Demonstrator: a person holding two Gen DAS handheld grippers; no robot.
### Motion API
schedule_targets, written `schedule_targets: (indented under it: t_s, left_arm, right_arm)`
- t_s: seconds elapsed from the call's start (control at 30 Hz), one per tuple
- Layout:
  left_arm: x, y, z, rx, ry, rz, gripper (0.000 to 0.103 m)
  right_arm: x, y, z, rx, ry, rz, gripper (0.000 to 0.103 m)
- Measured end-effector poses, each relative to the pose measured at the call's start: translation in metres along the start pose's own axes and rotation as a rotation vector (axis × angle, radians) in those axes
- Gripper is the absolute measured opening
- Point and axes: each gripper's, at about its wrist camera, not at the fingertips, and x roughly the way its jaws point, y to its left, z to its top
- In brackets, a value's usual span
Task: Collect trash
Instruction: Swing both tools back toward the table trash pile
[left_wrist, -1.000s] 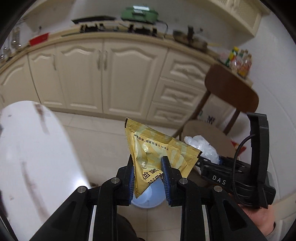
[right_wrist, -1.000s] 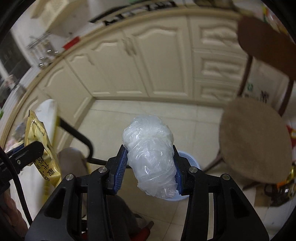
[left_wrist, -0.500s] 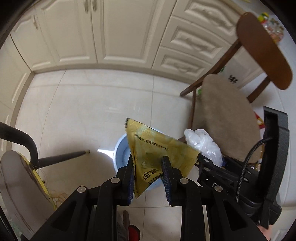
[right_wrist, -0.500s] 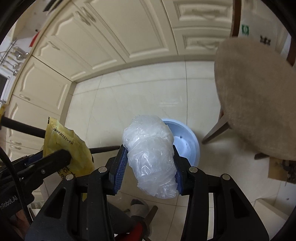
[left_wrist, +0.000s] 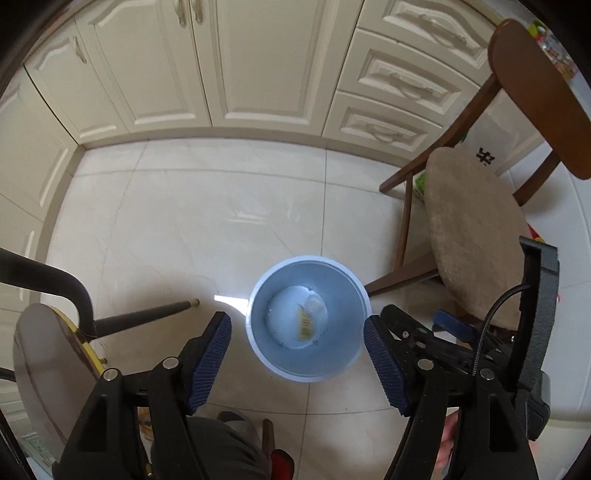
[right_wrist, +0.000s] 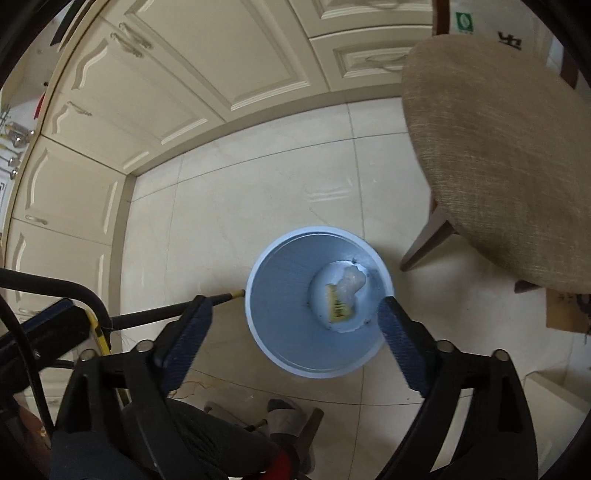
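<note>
Both pieces of trash have left my grippers since a moment ago and now lie at the bottom of the bin (left_wrist: 347, 354): one yellow wrapper (left_wrist: 305, 324), crinkled foil with print on it, and one wad of clear plastic film (left_wrist: 316, 305), just beside each other on the pale round base. My left gripper (left_wrist: 297, 356) has its jaws opening with nothing between them, and my right gripper (right_wrist: 293, 334) is opening too, equally empty; each shows two ribbed blue pads (left_wrist: 208, 356) on black arms. I hold both above the bin, a round, smooth, light blue plastic tub, wider at the rim. It stands on glossy cream floor tiles (left_wrist: 207, 221), near one wooden chair (left_wrist: 476, 236) with a round, coarse beige fabric seat.
</note>
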Motion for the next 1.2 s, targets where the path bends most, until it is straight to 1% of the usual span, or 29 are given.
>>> schedule_targets:
  t_s: [0.07,0.1,0.23,0.27,0.37,0.43,0.5,0.6,0.67,0.7,0.77,0.87,1.0,1.07,1.1,1.17,1.2]
  left_arm:
    - [-0.017,-0.007,-0.013,0.012,-0.029,0.003,0.07]
    - [-0.027,-0.01,-0.019,0.016,-0.049,0.001,0.071]
    - [-0.074,-0.009,-0.049,0.023,-0.117,-0.035,0.088]
    - [-0.085,-0.008,-0.055,0.027,-0.13,-0.05,0.09]
    - [-0.123,-0.005,-0.079,0.04,-0.18,-0.084,0.09]
    - [-0.15,0.002,-0.095,0.047,-0.225,-0.101,0.09]
    - [-0.178,0.009,-0.112,0.048,-0.28,-0.121,0.091]
    - [-0.219,0.027,-0.142,0.042,-0.377,-0.126,0.094]
    - [-0.246,0.042,-0.165,0.035,-0.449,-0.108,0.095]
    - [-0.256,0.05,-0.176,0.029,-0.477,-0.104,0.095]
    - [-0.278,0.067,-0.201,0.004,-0.529,-0.091,0.095]
    - [-0.305,0.097,-0.24,-0.037,-0.615,-0.055,0.095]
    - [-0.345,0.133,-0.306,-0.114,-0.735,0.039,0.095]
    - [-0.358,0.144,-0.332,-0.152,-0.779,0.079,0.095]
    - [-0.368,0.157,-0.351,-0.179,-0.812,0.111,0.095]
    - [-0.381,0.169,-0.383,-0.22,-0.853,0.155,0.095]
    - [-0.39,0.181,-0.404,-0.251,-0.882,0.184,0.095]
  right_arm:
    - [-0.007,-0.002,-0.002,0.015,-0.007,-0.003,0.102]
    - [-0.009,-0.002,-0.002,0.023,-0.011,-0.003,0.103]
    - [-0.036,0.0,-0.007,0.052,-0.051,0.012,0.103]
    - [-0.044,0.001,-0.008,0.058,-0.066,0.018,0.103]
    - [-0.073,0.009,-0.011,0.065,-0.12,0.045,0.103]
    - [-0.093,0.018,-0.015,0.055,-0.158,0.045,0.103]
    - [-0.119,0.032,-0.02,0.034,-0.208,0.055,0.103]
    - [-0.157,0.057,-0.029,-0.002,-0.275,0.07,0.103]
    - [-0.177,0.076,-0.036,-0.034,-0.309,0.084,0.103]
    - [-0.192,0.091,-0.042,-0.059,-0.334,0.093,0.103]
    - [-0.208,0.113,-0.05,-0.096,-0.363,0.111,0.103]
    - [-0.236,0.158,-0.068,-0.173,-0.407,0.155,0.103]
    - [-0.259,0.216,-0.094,-0.284,-0.449,0.202,0.103]
    - [-0.271,0.247,-0.109,-0.346,-0.469,0.219,0.103]
    - [-0.276,0.262,-0.118,-0.378,-0.48,0.226,0.103]
    - [-0.286,0.29,-0.135,-0.441,-0.503,0.235,0.103]
    - [-0.293,0.31,-0.147,-0.49,-0.522,0.236,0.103]
